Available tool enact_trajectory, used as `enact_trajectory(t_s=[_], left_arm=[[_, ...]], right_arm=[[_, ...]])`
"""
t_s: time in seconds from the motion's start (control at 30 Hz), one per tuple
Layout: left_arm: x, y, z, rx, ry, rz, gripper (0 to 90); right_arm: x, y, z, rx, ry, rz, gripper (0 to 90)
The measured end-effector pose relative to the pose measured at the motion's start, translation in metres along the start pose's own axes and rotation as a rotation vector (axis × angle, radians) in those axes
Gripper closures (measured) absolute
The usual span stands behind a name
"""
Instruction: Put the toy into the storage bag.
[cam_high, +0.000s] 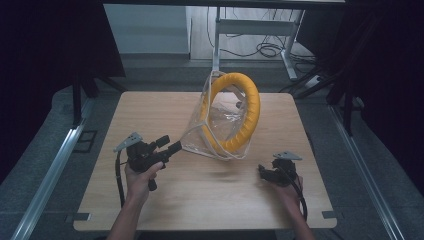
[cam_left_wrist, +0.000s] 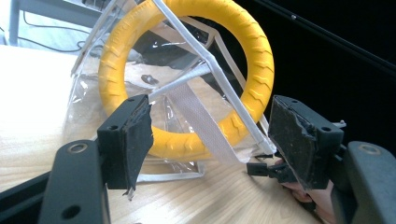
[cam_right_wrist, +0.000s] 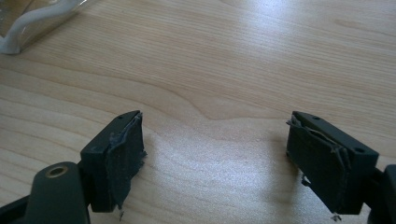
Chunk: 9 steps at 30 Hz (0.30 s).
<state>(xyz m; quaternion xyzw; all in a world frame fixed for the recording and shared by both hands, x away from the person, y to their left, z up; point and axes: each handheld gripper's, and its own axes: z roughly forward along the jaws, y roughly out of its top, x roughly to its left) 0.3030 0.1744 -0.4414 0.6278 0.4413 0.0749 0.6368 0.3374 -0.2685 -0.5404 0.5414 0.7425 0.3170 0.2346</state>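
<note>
The gaping left tool (cam_high: 169, 145) is nearing the clear crinkly plastic bag (cam_high: 220, 131) (ribbed yellow foam ring (cam_high: 247, 107) inside) standing mid-worktop (cam_high: 200, 195); the right tool (cam_high: 263, 172) is resting open.

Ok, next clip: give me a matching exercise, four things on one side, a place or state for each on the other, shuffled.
Things:
1. yellow ring
2. clear bag
3. left tongs
4. right tongs

Places or states:
A. open over bare wood, near the table's right edge
B. stands upright inside the bag
C. open, tips at the bag's near left corner
D. stands mid-table, white edging, holds the ring

Pairs: 1-B, 2-D, 3-C, 4-A
</note>
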Motion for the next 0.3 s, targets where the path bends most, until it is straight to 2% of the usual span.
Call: enact_trajectory(t_s=[0.13, 0.3], left_arm=[[-0.0004, -0.0014, 0.0009, 0.016, 0.000, 0.006, 30.0], [0.0017, -0.0021, 0.0031, 0.022, -0.011, -0.007, 30.1]], right_arm=[[0.0000, 0.0000, 0.0000, 0.000, 0.000, 0.000, 19.2], [0.0000, -0.0001, 0.0000, -0.001, 0.000, -0.002, 19.2]])
